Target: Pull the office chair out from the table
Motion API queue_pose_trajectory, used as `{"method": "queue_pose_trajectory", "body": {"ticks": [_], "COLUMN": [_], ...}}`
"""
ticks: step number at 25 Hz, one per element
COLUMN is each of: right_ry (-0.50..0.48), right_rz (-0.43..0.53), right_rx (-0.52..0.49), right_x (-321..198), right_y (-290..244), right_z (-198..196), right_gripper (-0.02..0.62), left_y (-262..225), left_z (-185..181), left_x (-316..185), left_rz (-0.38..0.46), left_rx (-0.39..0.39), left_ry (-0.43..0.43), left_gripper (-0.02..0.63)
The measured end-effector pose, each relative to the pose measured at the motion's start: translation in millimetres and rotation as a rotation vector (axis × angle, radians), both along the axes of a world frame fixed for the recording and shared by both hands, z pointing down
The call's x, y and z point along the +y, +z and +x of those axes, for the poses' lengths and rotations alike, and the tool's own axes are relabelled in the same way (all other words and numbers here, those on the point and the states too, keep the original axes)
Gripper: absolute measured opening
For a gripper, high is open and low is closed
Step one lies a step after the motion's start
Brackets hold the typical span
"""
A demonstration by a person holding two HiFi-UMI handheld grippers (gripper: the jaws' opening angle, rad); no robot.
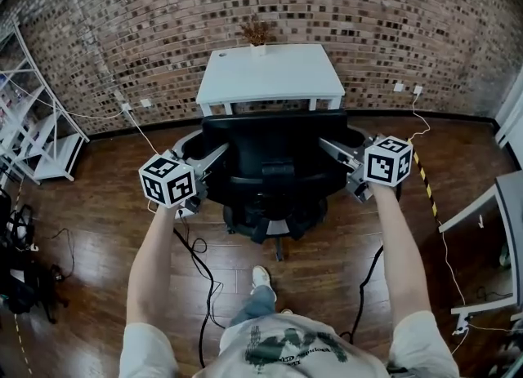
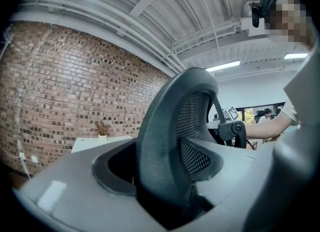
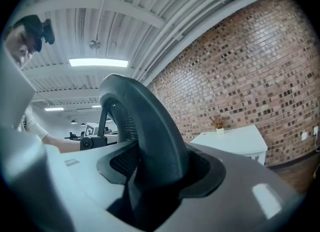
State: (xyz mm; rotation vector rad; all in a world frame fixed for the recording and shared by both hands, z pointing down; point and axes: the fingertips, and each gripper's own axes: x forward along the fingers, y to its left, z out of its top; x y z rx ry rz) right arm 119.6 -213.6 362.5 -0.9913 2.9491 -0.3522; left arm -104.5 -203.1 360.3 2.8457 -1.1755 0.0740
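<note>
Fingers, left: both fingers (image 2: pixel 60 196) of my left gripper (image 1: pixel 216 153) are clamped on the left edge of the office chair (image 1: pixel 274 164) backrest, and its dark rim fills the gap between the pads.
Fingers, right: my right gripper (image 1: pixel 328 147) is closed the same way on the backrest's right edge, rim wedged between the pads.
Arms: my left arm (image 1: pixel 151 262) and right arm (image 1: pixel 400 246) are stretched forward, one on each side of the chair, with the grippers held level.
Shoe: one white shoe (image 1: pixel 261 275) stands on the wooden floor (image 1: pixel 98 229), just behind the chair's base.
Cables: black cables (image 1: pixel 203 274) trail over the boards beside my left arm.
Office chair: black with a mesh back, backrest turned toward me, wheeled base on the floor between me and the table (image 1: pixel 274 74). From my head view the top of the backrest sits just before the table's front edge. I cannot tell whether the seat reaches under it.
Table: white, set against the brick wall (image 1: pixel 147 17), directly beyond the chair.
Plant: a small dried plant (image 1: pixel 257 35) stands at the table's far edge, by the wall.
Sides: a white shelf rack (image 1: pixel 37 135) stands far left, and the corner of a second table (image 1: pixel 490 205) shows far right.
</note>
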Motion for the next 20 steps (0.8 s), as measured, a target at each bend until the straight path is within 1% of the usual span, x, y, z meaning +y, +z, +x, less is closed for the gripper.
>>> {"method": "queue_pose_trajectory", "body": {"ticks": [4,12,14,17,20], "right_ry": [0.008,0.006,0.020,0.064,0.095], "right_rz": [0.011,0.006,0.022,0.047,0.050], "right_rx": [-0.003,-0.005,-0.010,-0.008,-0.002], "right_x": [8,7,7,6,7], "right_y": [-2,-2,-1,-1,0], "right_z": [0,-1,1,5,7], "right_gripper": [0.255,0.258,0.258,0.276,0.288], "left_y": [-2,-2,-3,-3,-3], "left_z": [-1,-1,-1,-4,-6], "left_x": [8,9,11,12,13], "left_rz": [-0.001,0.014,0.030,0.046,0.047], "left_rx": [-0.002,0.004,0.018,0.043,0.036], "left_ry": [-0.001,-0.008,-0.019,-0.053,-0.083], "left_gripper": [0.279,0.281,0.279,0.287,0.290]}}
